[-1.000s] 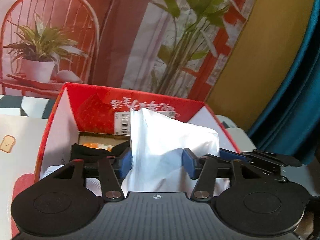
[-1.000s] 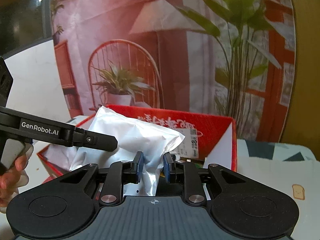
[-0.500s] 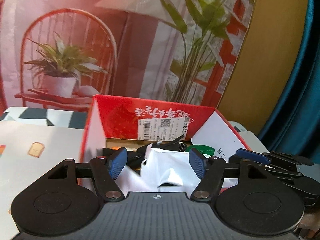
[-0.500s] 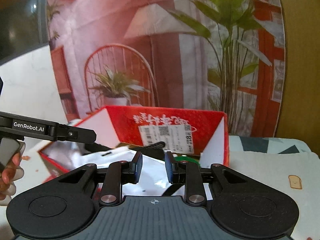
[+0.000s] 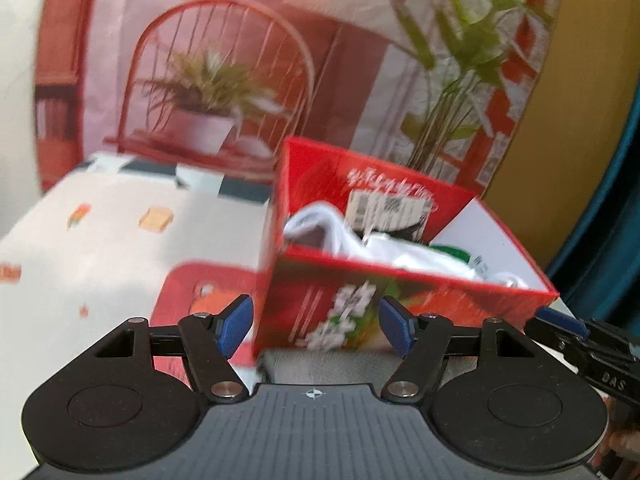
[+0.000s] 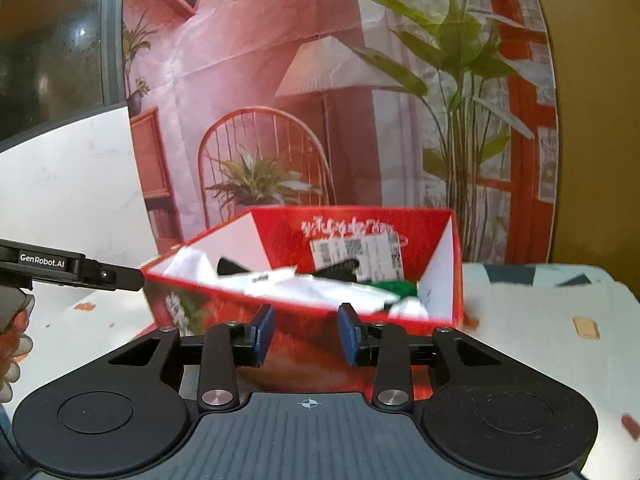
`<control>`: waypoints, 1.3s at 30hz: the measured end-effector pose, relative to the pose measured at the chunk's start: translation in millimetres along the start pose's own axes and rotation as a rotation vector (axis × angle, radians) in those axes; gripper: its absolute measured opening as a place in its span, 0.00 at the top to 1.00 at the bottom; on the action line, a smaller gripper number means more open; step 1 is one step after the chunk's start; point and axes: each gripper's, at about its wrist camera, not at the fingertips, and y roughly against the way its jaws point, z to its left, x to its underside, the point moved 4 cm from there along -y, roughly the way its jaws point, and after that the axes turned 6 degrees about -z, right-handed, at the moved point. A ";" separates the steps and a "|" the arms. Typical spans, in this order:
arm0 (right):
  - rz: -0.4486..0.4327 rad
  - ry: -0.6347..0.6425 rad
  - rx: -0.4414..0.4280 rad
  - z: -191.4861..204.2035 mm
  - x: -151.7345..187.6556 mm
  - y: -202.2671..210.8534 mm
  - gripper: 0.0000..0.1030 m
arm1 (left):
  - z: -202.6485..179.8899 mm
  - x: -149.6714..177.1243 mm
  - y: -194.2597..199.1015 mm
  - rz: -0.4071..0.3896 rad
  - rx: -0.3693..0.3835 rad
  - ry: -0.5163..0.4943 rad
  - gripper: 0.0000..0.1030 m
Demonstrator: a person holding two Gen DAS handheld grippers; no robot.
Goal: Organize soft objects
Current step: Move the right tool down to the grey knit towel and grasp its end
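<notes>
A red cardboard box (image 5: 360, 304) stands on the table; it also shows in the right wrist view (image 6: 400, 232). Inside lie a crumpled white cloth (image 5: 404, 248), also in the right wrist view (image 6: 304, 284), black soft items (image 6: 336, 270) and a green item (image 6: 390, 289). My left gripper (image 5: 314, 324) is open and empty, just in front of the box's near wall. My right gripper (image 6: 306, 330) is open and empty, also in front of the box. The right gripper's arm (image 5: 580, 344) shows at the left view's right edge.
The table has a white cloth (image 5: 100, 240) with small toast prints and a red patch (image 5: 192, 292). A backdrop (image 6: 280, 100) printed with a chair, lamp and plants hangs behind. A blue curtain (image 5: 612, 220) is at the right. The left gripper's arm (image 6: 60, 270) shows at the left.
Both grippers let go of the white cloth, which now lies in the box. Both have pulled back out of the box to in front of its near wall; the right one opened wider.
</notes>
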 end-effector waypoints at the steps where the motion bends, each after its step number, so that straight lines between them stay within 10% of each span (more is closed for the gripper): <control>1: 0.014 -0.005 0.003 -1.4 5.5 1.9 0.65 | 1.9 5.2 -2.5 0.015 -0.006 0.009 0.30; 15: 0.188 -0.117 0.216 -45.3 70.4 -16.4 0.48 | 10.4 49.1 -46.3 0.114 -0.083 0.036 0.30; 39: 0.235 -0.114 0.216 -51.3 86.6 -34.3 0.44 | -0.8 72.0 -63.7 0.132 -0.093 -0.099 0.51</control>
